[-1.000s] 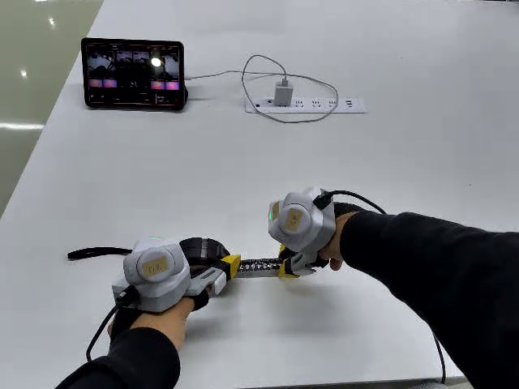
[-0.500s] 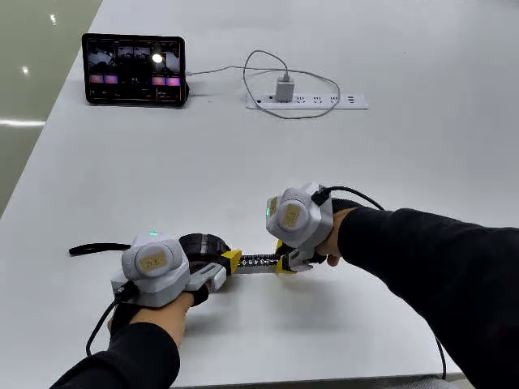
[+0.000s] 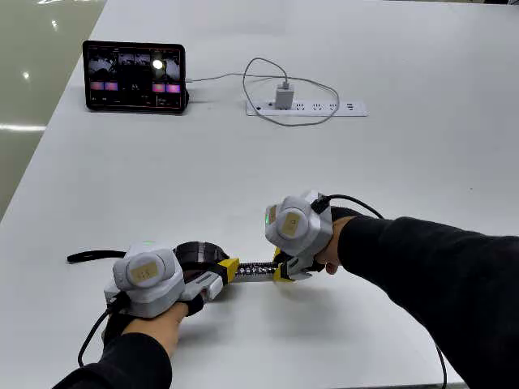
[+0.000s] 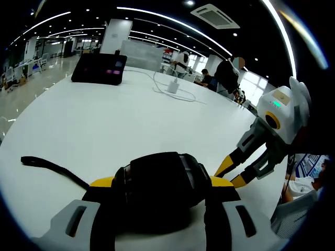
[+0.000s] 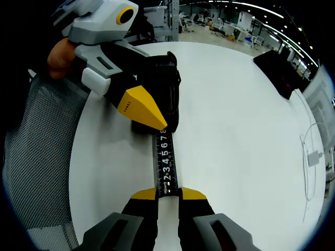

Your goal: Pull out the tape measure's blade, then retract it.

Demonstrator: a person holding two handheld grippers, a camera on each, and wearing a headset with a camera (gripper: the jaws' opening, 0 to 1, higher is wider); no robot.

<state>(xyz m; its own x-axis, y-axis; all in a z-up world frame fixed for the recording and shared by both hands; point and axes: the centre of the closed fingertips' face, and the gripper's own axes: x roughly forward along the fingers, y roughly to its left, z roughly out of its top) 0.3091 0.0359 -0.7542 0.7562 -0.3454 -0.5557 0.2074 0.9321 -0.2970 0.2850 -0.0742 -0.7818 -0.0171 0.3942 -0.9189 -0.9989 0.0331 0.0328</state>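
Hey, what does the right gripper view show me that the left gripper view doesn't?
Right gripper view: the blade with readable numerals, drawn a short way out of the case, and the right gripper with its tongs shut on the blade's end. Left gripper view: the black wrist strap lying on the table, and the left gripper with its tongs clamped around the case. Both: the case, the white table and the tablet.

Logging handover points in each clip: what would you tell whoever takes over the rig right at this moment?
Left gripper: shut on the tape measure case, which rests on the table.
Right gripper: shut on the end of the blade, low over the table.
Done: blade out a short way, markings to about 8 showing.
To do: pull further if wanted, then let the blade retract.
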